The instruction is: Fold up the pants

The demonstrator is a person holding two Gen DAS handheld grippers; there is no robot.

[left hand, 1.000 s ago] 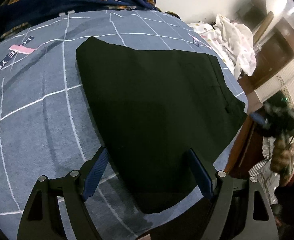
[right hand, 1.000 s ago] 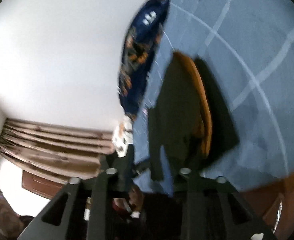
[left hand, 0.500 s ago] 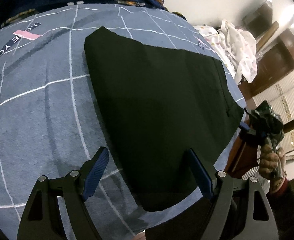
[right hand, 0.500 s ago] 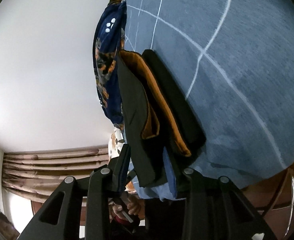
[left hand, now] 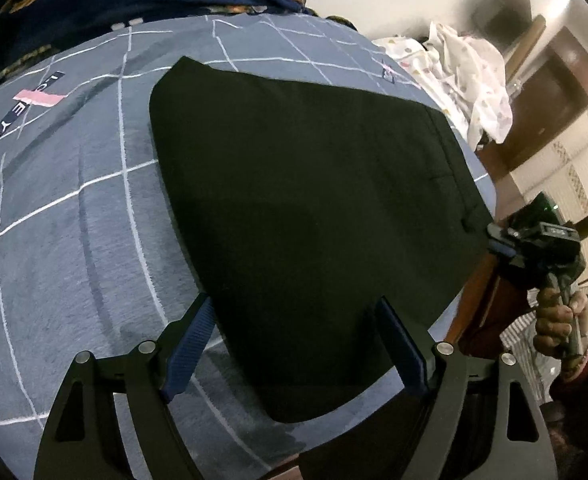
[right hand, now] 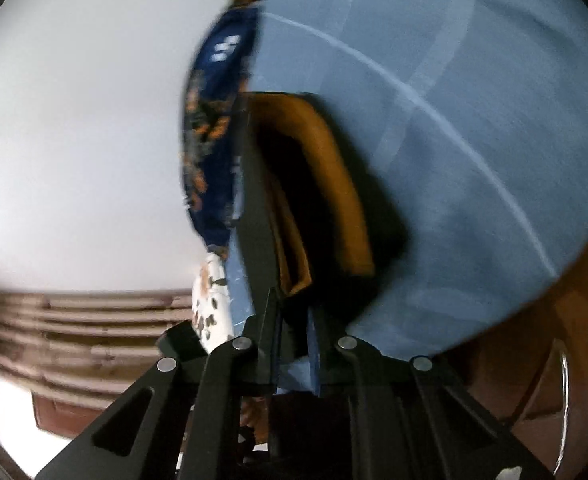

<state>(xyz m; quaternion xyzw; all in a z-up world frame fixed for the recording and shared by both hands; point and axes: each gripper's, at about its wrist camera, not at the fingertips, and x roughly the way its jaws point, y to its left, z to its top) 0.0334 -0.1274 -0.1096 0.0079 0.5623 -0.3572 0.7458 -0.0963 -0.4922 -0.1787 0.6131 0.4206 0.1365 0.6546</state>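
Two grippers are in my hands. My left gripper (left hand: 294,344) hangs over the near edge of the bed (left hand: 66,216) with its blue fingers (left hand: 188,348) wide apart and nothing between them. The black pants (left hand: 314,208) lie flat on the grey-blue checked cover, folded into a wide shape, with one corner near my left gripper and the waist end at the bed's right edge. My right gripper (right hand: 294,344) is at that right edge, and its fingers are closing on the waist of the pants, where I see the orange lining (right hand: 346,184). The cloth sits between the two fingers, and they look pressed onto it. A dark blue flowery blanket (left hand: 106,4) is bunched at the far edge of the bed, and a white spotted cloth (left hand: 474,80) lies past the far right corner
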